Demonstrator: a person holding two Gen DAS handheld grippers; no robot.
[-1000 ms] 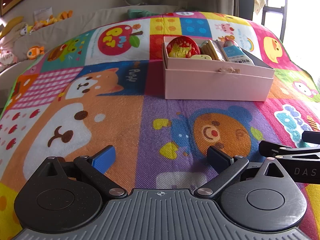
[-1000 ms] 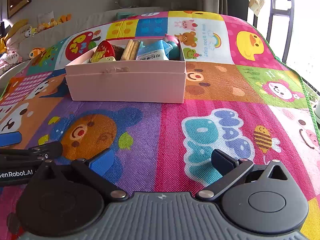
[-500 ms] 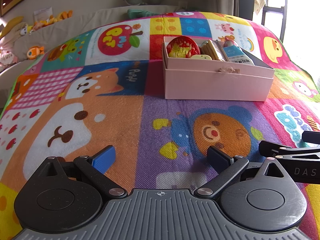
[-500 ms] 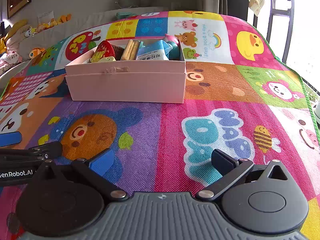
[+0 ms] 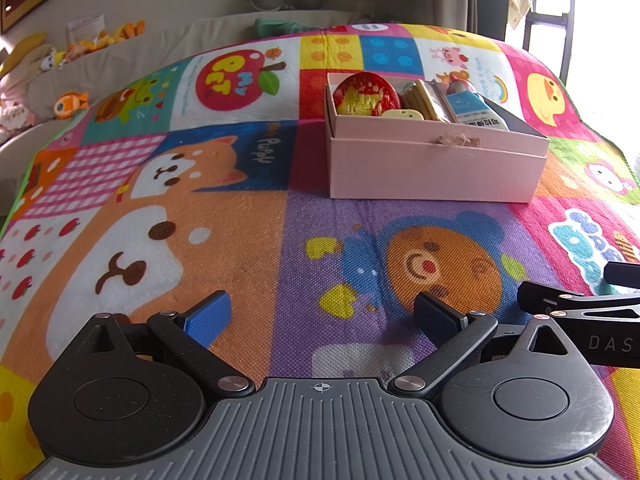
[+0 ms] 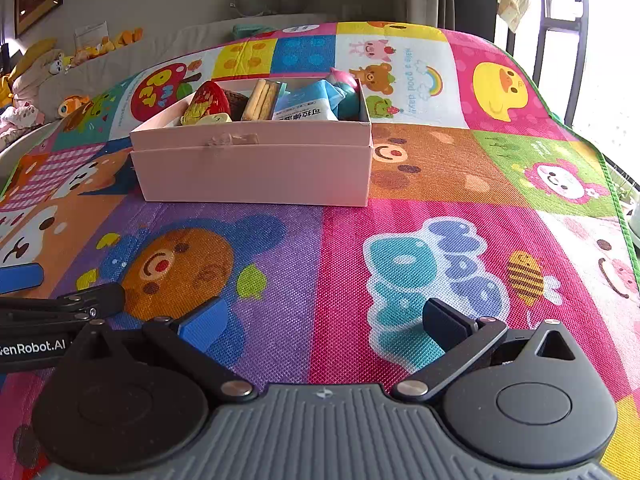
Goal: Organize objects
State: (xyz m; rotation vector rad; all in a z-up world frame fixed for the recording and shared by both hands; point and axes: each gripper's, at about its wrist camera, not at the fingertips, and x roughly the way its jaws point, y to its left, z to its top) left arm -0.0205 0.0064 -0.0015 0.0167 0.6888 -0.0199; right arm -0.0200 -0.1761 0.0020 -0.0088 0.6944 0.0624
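Observation:
A pink cardboard box [image 5: 436, 168] [image 6: 256, 172] stands on the colourful play mat. Inside it lie a red and yellow egg-shaped item [image 5: 366, 94] [image 6: 206, 102], a pack of biscuits [image 5: 426, 98] [image 6: 262, 98], a blue and white packet [image 5: 474, 110] [image 6: 308, 106] and a pink and teal toy [image 6: 344, 88]. My left gripper [image 5: 322, 314] rests low over the mat in front of the box, open and empty. My right gripper [image 6: 324, 322] sits beside it to the right, also open and empty. Each gripper shows at the edge of the other's view.
The cartoon-patterned mat [image 5: 200, 208] [image 6: 460, 184] covers the surface out to its far edge. Plush toys [image 5: 70, 102] lie on a beige sofa at the far left. Chair legs [image 6: 560, 40] and a bright window are at the right.

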